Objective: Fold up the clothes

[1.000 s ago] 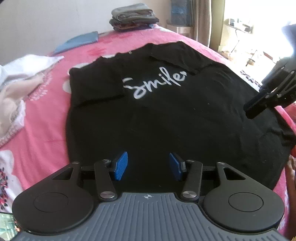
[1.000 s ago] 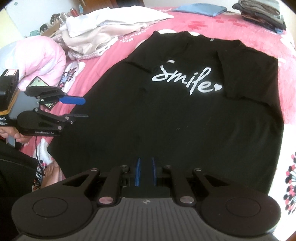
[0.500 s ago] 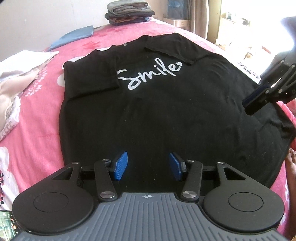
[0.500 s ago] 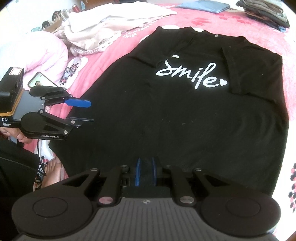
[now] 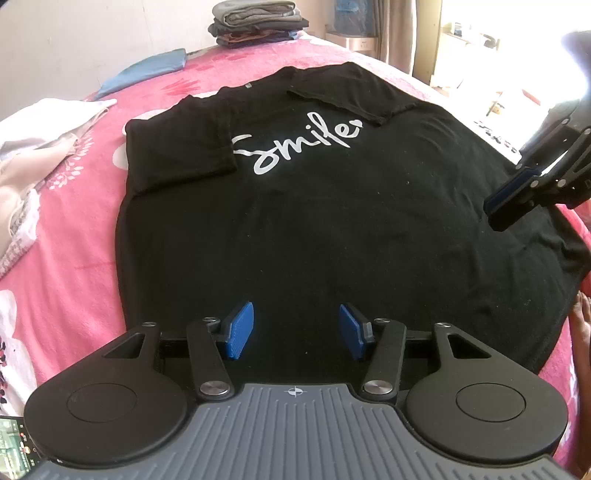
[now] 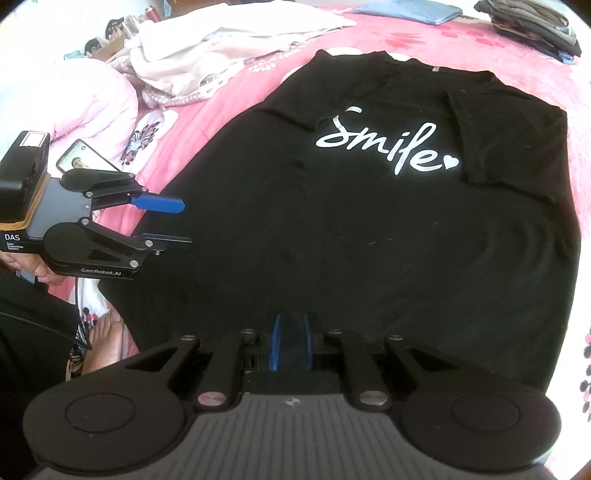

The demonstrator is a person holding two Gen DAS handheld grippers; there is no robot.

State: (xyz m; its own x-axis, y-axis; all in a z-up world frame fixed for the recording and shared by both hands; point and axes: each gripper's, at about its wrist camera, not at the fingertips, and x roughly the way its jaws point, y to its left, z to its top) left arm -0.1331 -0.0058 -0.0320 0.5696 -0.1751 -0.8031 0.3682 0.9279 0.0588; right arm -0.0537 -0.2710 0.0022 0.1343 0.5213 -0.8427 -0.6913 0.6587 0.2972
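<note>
A black T-shirt [image 5: 314,221] with white "Smile" lettering lies flat on the pink bed, both sleeves folded inward; it also shows in the right wrist view [image 6: 388,229]. My left gripper [image 5: 296,334] is open and empty, hovering over the shirt's bottom hem; it shows at the left of the right wrist view [image 6: 173,221]. My right gripper [image 6: 290,345] has its pads nearly together with a narrow gap, holding nothing visible, above the hem; it shows at the right of the left wrist view [image 5: 517,199].
A stack of folded clothes [image 5: 255,18] and a blue folded item [image 5: 147,70] lie at the far end of the bed. Loose white and beige garments [image 6: 221,55] lie at the side. A phone [image 6: 86,158] rests on the bedspread. Bare feet [image 6: 107,347] are near the hem.
Both grippers moved closer in over the shirt's lower part; the shirt fills more of each view. Jaw openings are unchanged.
</note>
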